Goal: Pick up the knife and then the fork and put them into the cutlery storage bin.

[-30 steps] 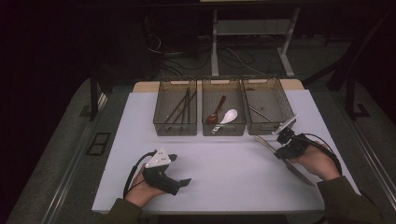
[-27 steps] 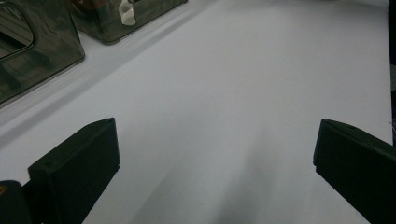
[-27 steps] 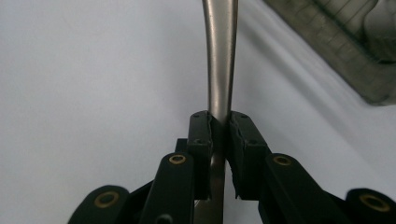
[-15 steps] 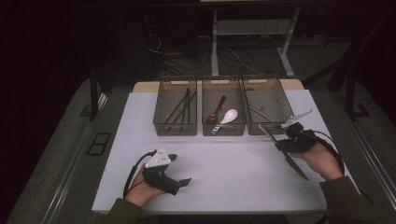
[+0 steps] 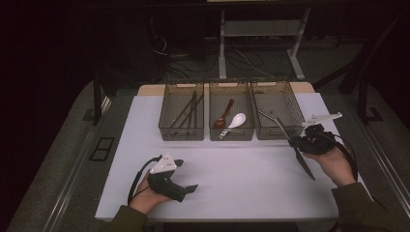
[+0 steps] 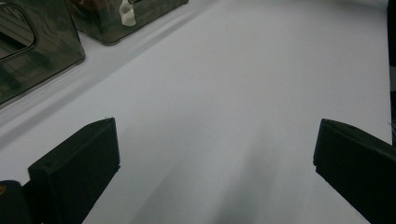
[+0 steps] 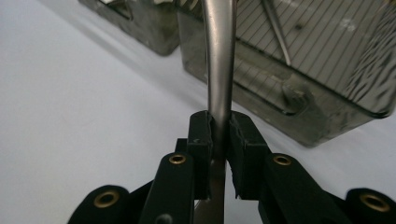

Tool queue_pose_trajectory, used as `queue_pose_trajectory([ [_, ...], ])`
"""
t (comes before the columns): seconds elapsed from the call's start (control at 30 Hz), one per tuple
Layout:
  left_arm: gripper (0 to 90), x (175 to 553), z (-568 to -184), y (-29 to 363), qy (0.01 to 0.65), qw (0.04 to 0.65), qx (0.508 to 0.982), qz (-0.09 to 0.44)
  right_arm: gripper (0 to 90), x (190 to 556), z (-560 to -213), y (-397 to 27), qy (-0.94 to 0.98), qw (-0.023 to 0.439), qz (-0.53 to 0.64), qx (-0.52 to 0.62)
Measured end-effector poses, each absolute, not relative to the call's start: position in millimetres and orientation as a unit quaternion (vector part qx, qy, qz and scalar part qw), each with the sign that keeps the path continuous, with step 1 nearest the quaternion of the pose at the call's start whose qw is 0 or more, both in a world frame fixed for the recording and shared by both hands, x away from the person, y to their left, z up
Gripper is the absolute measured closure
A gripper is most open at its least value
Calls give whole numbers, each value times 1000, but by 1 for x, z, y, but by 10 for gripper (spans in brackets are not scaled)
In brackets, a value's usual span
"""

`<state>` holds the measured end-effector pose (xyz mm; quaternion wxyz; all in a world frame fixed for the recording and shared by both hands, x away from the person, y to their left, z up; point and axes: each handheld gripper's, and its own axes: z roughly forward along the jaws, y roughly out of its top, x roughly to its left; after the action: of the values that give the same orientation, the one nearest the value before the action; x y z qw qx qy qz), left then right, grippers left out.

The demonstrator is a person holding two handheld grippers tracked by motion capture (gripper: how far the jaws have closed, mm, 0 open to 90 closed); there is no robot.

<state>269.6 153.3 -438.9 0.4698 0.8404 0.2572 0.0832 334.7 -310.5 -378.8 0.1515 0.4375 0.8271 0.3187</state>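
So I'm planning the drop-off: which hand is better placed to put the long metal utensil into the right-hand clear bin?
Right: the right gripper already clamps the long metal utensil beside the right-hand clear bin.

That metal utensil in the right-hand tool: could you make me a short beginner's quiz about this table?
1. True or false: the right gripper is shut on the metal utensil.
2. How many bins stand in the row?
3. Which bin holds the white spoon: A left, B middle, C right?

Key: 1 true. 2 three. 3 B, beside a brown spoon. The left gripper is open over the bare table.
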Motion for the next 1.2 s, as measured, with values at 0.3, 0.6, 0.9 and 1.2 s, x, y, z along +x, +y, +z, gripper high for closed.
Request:
queue_pose_trajectory([
  [0.3, 0, 270, -439, 153, 257, 470, 841, 83, 789, 334, -374, -321, 801, 175, 361, 444],
  [0.6, 0, 269, -439, 153, 257, 470, 840, 83, 789, 334, -367, -330, 773, 195, 401, 451],
  [0.9, 0, 269, -439, 153, 258, 470, 840, 84, 789, 337, -361, -335, 762, 198, 422, 449],
  [1.2, 0, 270, -439, 153, 257, 469, 841, 85, 788, 344, -351, -334, 756, 206, 433, 445],
])
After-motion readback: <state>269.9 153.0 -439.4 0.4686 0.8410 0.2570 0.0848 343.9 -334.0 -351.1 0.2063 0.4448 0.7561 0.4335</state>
